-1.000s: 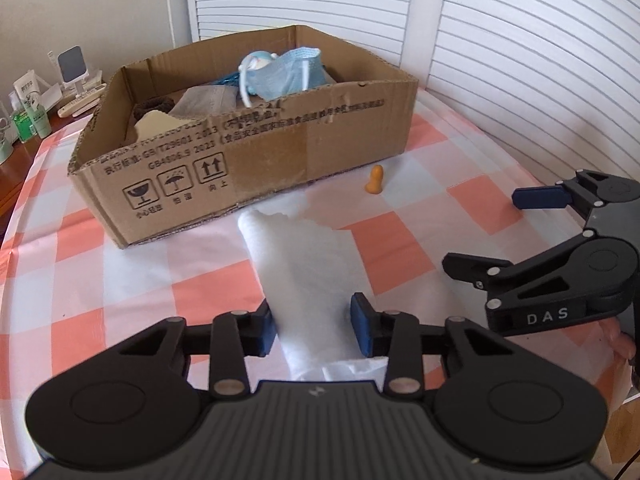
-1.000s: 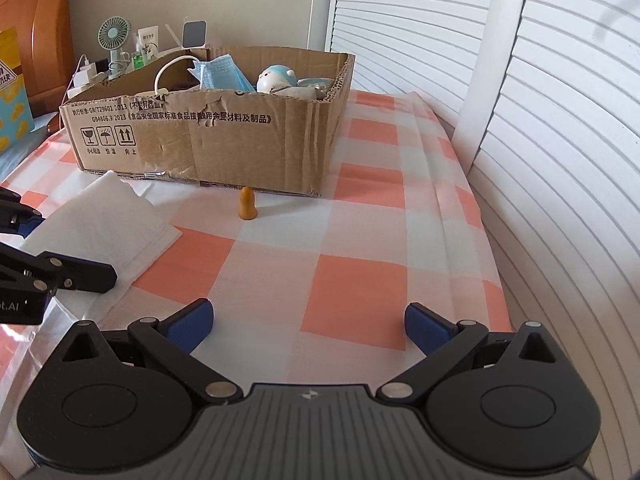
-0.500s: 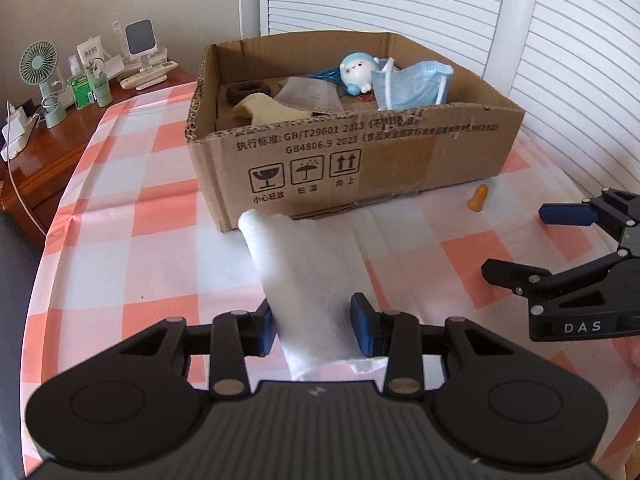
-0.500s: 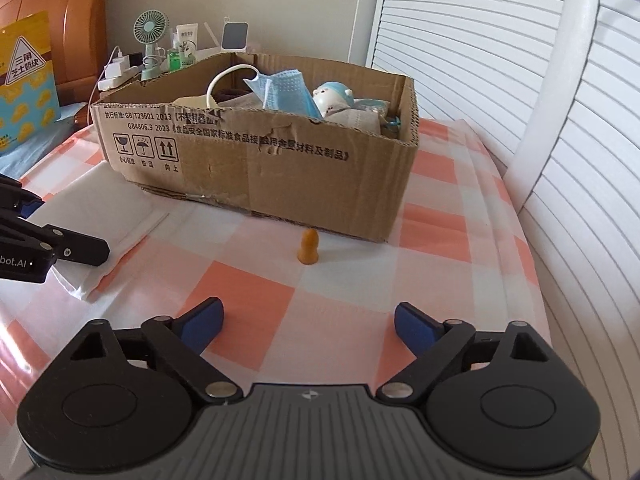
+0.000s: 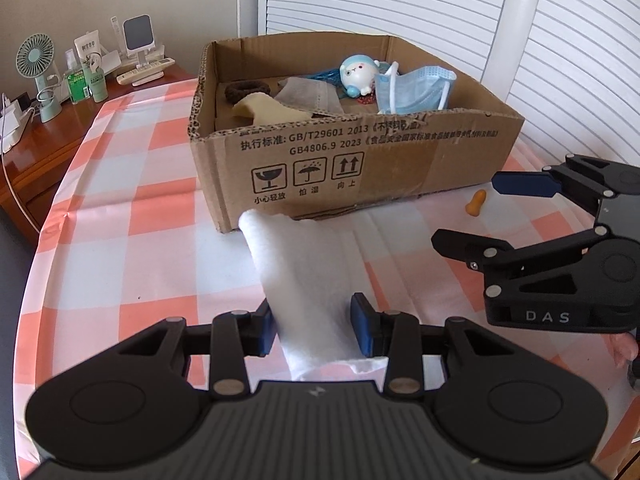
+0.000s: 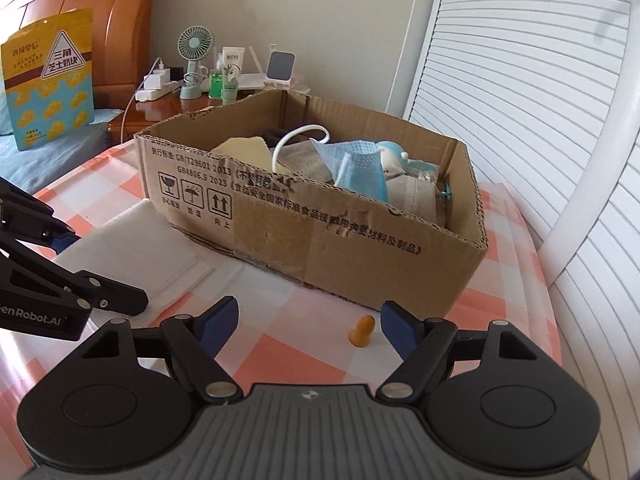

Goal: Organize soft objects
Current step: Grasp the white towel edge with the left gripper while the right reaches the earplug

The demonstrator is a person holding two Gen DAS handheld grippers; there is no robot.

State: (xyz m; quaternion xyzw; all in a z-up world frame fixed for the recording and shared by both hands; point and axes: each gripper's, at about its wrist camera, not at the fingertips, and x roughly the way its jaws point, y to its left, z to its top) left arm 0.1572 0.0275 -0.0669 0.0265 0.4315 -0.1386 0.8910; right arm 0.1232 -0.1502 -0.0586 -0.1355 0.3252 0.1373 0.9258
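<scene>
Your right gripper (image 6: 308, 322) has slid in toward the orange earplug (image 6: 362, 331), which was farther ahead a second ago and now stands upright on the checked tablecloth (image 6: 516, 292) between the blue pads, close to the right pad (image 6: 394, 320) but untouched. Those jaws are closing with nothing pressed yet. Just behind the earplug sits the cardboard box (image 6: 360, 248), holding a blue face mask (image 6: 360, 170), a small round-headed toy (image 5: 358, 76) and folded cloths. Over on your left, the left gripper (image 5: 314, 326) is clamped on the near end of the white cloth (image 5: 304, 268), whose far end lies on the tablecloth against the box front. Beyond the box, a small fan (image 6: 194, 62) and bottles stand on a wooden nightstand.
</scene>
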